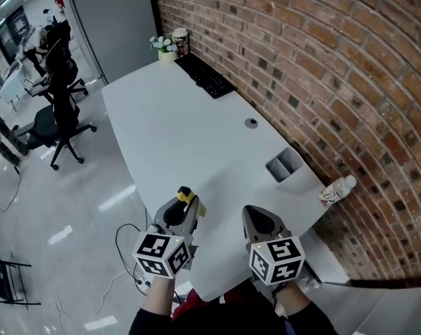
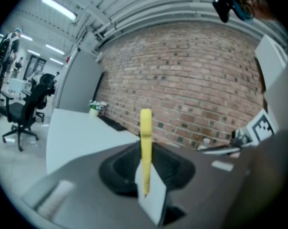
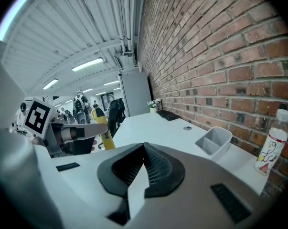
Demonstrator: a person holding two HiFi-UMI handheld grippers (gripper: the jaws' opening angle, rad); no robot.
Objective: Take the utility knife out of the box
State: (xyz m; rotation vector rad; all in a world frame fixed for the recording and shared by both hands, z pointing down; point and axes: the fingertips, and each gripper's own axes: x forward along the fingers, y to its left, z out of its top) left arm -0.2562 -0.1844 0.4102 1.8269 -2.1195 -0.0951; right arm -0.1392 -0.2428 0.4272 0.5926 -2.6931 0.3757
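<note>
The yellow utility knife [image 1: 188,199] is held in my left gripper [image 1: 185,205], which hovers over the near left edge of the white table [image 1: 182,131]. In the left gripper view the knife [image 2: 145,142] stands upright between the jaws, its top sticking out past them. My left gripper [image 2: 144,178] is shut on it. The knife [image 3: 102,129] also shows in the right gripper view, at the left. The grey open box [image 1: 286,165] sits by the brick wall, far right of both grippers. My right gripper [image 1: 256,216] is shut with nothing in it, its jaws [image 3: 144,149] meeting in a line.
A plastic bottle [image 1: 336,190] lies at the table's right corner by the wall. A black keyboard [image 1: 207,77], a small plant [image 1: 165,47] and a cup [image 1: 181,40] sit at the far end. A cable hole [image 1: 250,123] marks the tabletop. Office chairs [image 1: 56,117] stand on the floor at left.
</note>
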